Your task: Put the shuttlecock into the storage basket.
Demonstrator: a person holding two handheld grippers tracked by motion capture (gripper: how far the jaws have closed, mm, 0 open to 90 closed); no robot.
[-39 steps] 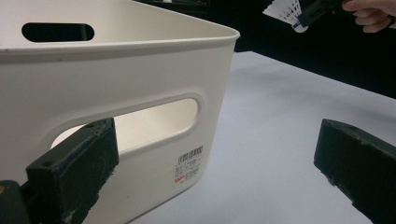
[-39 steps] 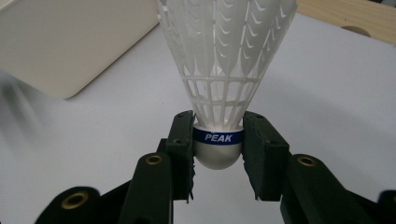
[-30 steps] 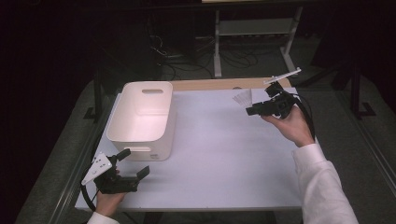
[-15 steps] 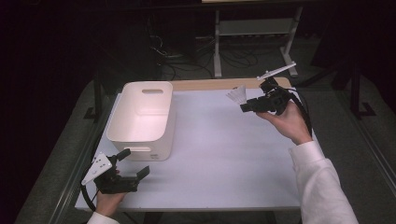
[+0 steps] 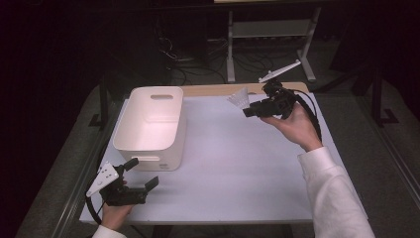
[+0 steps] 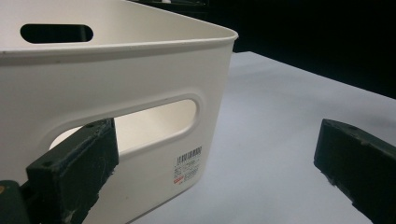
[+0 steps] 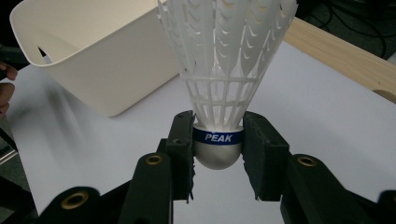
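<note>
One shuttlecock [image 7: 219, 84] clamped by its rounded cork base between the right gripper [image 7: 217, 149] fingers [image 7: 183, 140], white skirt pointing away from the hand, held in the air above the far right part of the bench [image 5: 233, 163], well apart from the white bin [image 5: 151, 126]. Probably a carry toward that bin. Best done by holding the squeeze on the cork, never the fragile skirt, travelling level across to the open top, then lowering inside the rim before letting go. Left gripper [image 5: 141, 176] idle at the near left corner, fingers spread wide and empty, just beside the bin's handle slot [image 6: 140, 121]; ready to steady the wall if needed.
</note>
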